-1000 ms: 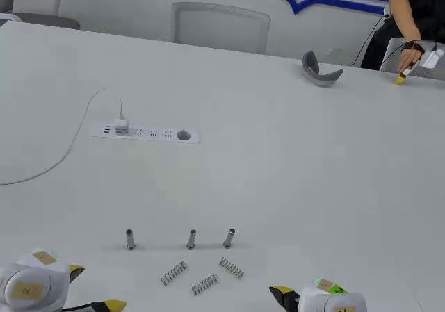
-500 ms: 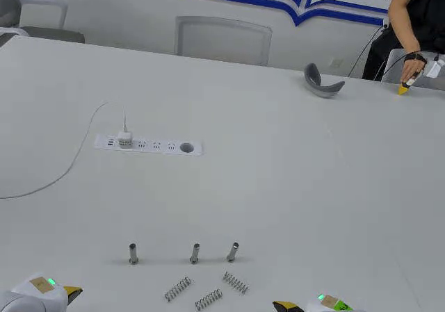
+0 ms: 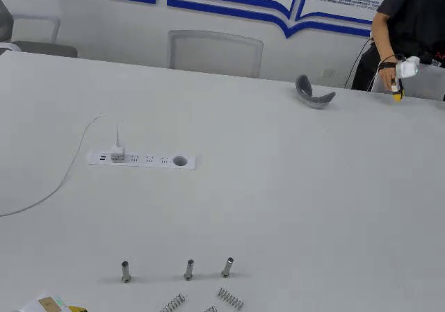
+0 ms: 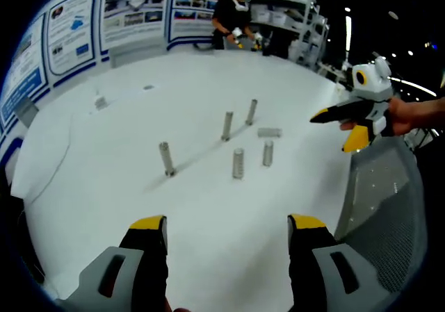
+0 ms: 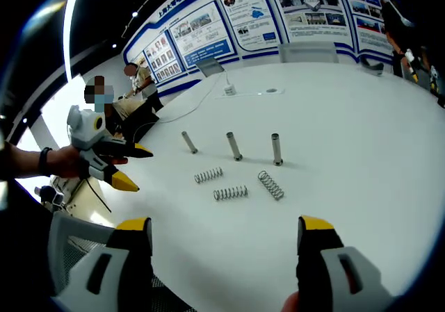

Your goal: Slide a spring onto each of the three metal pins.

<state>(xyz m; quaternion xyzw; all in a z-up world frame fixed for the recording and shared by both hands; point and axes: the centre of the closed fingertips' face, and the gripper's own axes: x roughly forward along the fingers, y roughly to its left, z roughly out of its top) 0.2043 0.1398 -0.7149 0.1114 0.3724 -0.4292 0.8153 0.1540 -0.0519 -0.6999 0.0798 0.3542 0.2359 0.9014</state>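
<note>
Nothing has shifted: three coiled steel springs [image 5: 230,192] seemingly lie loose near three bare upright metal pins [image 5: 233,146]; left claw [image 4: 227,223] and right claw [image 5: 224,224] gape empty.

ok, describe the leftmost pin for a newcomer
On the white table, nearer than the power strip, stands a row of three metal pins. It is the left-end pin in the head view, set apart by the wider gap.

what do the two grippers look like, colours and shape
Both match: the left gripper and right gripper have grey jaws with yellow tips. Seen from the other's view, each has a white rounded body. A black wristband is on the left wrist.
</note>
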